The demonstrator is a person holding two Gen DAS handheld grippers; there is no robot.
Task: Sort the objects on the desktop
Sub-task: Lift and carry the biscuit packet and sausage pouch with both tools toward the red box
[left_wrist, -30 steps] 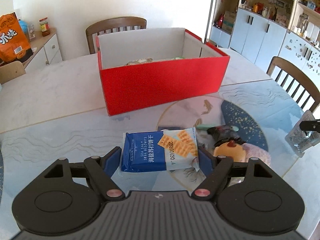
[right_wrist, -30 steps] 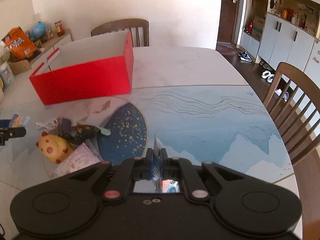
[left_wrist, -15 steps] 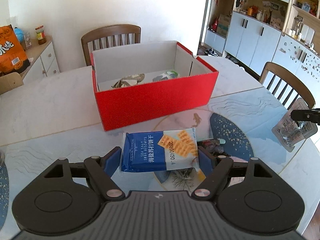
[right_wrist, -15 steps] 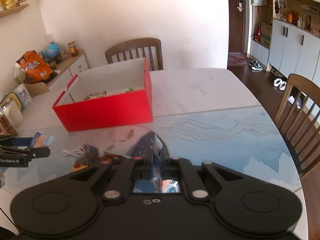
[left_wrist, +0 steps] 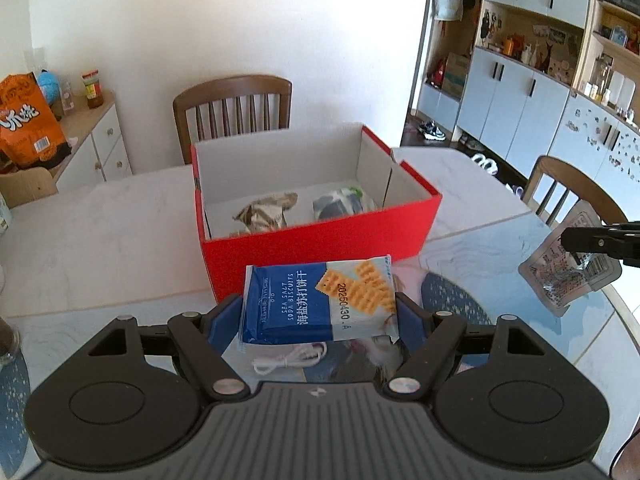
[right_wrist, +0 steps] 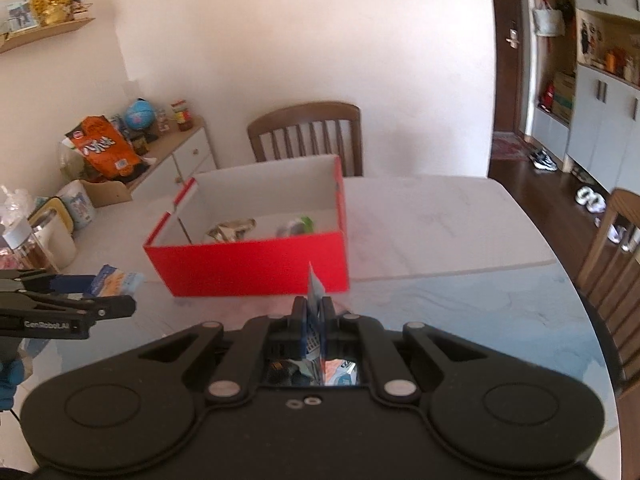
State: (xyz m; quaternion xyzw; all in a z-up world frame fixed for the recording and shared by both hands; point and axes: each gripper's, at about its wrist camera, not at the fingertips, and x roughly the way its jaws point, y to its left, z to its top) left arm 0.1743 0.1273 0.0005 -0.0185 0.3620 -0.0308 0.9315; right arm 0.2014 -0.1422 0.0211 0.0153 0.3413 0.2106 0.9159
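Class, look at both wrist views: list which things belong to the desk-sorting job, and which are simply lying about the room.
Belongs to the job:
- red box, two packets already inside
- soda biscuit packet, in left hand-held gripper
- flat sachet, in right hand-held gripper
- white cable on the table

Just lying about:
- orange snack bag
- wooden chair
- globe

biscuit packet [left_wrist: 320, 300] "sea salt soda biscuits", "2025043o.a", left tool [right_wrist: 52, 325] "genrobot.ai"

The red box [left_wrist: 320, 236] stands open-topped, two wrapped packets [left_wrist: 264, 214] lying on its floor, room beside them.
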